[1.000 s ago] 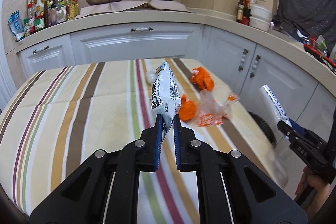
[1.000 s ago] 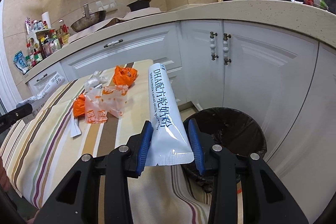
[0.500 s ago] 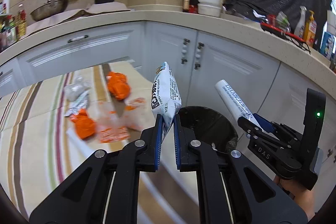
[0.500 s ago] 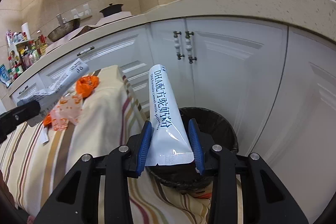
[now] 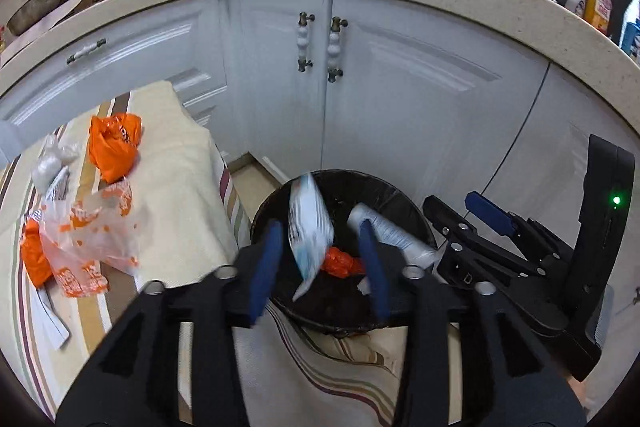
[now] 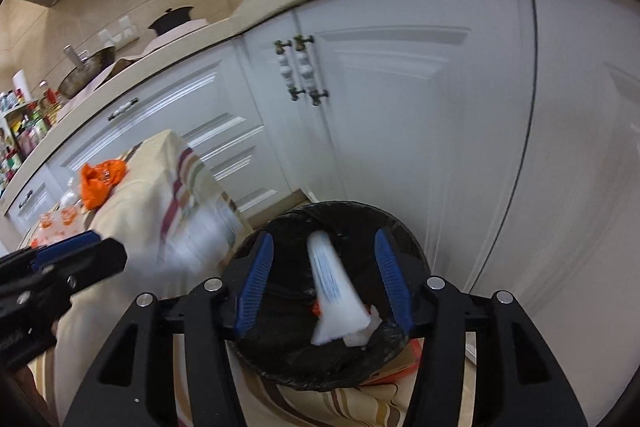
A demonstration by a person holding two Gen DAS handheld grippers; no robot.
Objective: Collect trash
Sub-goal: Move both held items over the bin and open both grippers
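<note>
My left gripper (image 5: 318, 263) is open over the black-lined bin (image 5: 384, 193); a white and blue packet (image 5: 310, 227) falls, blurred, between its jaws. My right gripper (image 6: 324, 281) is open above the same bin (image 6: 288, 307), and the white tube packet (image 6: 334, 287) drops from it into the bin. The tube packet also shows in the left wrist view (image 5: 390, 233), next to an orange scrap (image 5: 340, 263) inside the bin. The right gripper shows at the right of the left wrist view (image 5: 460, 205). The left gripper (image 6: 76, 251) shows at the left of the right wrist view.
The striped table (image 5: 176, 187) still holds an orange bag (image 5: 114, 143), a clear orange-printed bag (image 5: 86, 235), an orange wad (image 5: 34, 259) and crumpled clear plastic (image 5: 52, 163). White cabinets (image 5: 400, 87) stand close behind the bin. The table edge lies just left of the bin.
Both grippers moved over the bin and opened. The white and blue packet left the left gripper and the white tube packet left the right gripper; both are falling into the bin.
</note>
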